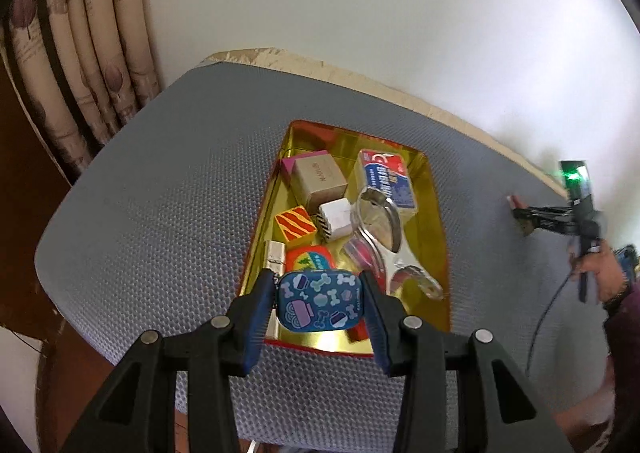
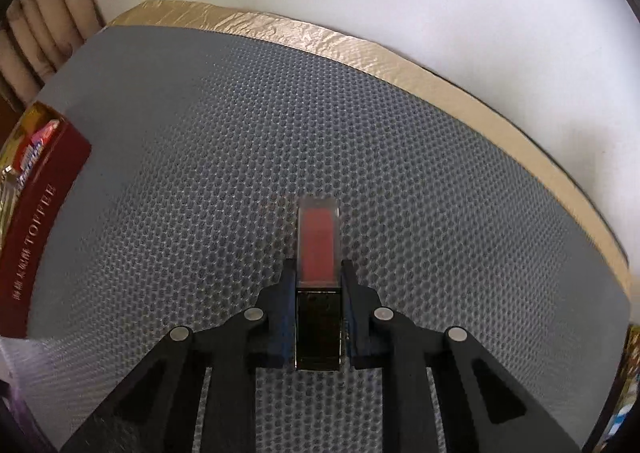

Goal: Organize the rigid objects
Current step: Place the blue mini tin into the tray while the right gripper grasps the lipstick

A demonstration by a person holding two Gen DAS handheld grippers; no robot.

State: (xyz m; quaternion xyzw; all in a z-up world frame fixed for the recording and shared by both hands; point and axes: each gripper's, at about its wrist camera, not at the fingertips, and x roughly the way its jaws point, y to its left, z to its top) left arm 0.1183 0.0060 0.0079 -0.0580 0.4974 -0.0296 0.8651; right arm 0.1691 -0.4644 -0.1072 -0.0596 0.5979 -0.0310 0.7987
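Grey mesh worktop [image 2: 240, 133], my left claw [image 1: 320, 299] clamping a blue tin [image 1: 319, 300] over the gold tray [image 1: 434, 213], my right claw [image 2: 318, 273] closed around a red lipstick [image 2: 318, 245]

Both pictures are bright, and the light is soft and even, like daylight. The white wall [image 1: 400, 13] looks almost overexposed on the far right. The gold lining of the tray [image 1: 434, 213] gives strong glare, and the metal spoon [image 1: 380, 221] also reflects light. The fisheye lens bends the edges strongly, and the corners are dark. The right edge of the left wrist view is blurred. The lipstick [image 2: 318, 241] looks a little soft.
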